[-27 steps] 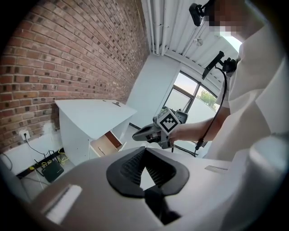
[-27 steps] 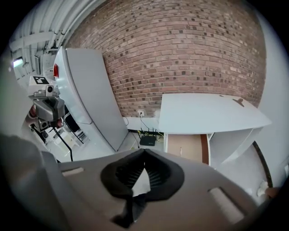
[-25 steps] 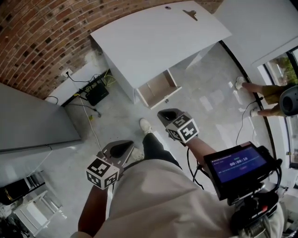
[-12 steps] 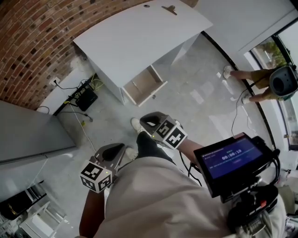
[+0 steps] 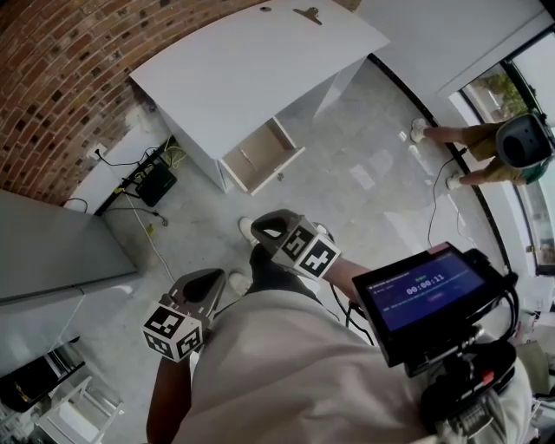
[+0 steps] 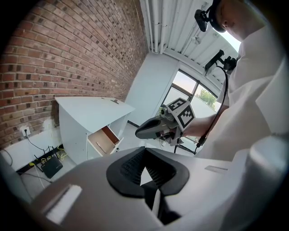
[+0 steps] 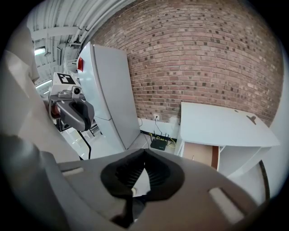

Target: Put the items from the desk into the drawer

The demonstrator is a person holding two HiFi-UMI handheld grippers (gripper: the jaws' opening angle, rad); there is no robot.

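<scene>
My left gripper (image 5: 206,283) and right gripper (image 5: 267,225), fingers together on nothing, hang well short of the white rectangular worktop (image 5: 234,74), where a small dark clip-like item (image 5: 305,13) lies; the open white drawer (image 5: 260,158) seems empty.

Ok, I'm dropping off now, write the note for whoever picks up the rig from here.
Left tool: shut, empty.
Right tool: shut, empty.
Both are held low, short of the desk.
Drawer: open, nothing seen inside.
Far end of desk: a small dark clip-like item and a smaller dark spot, too small to identify.
Done: drawer open.
Left: walk up, move both items into the drawer.
</scene>
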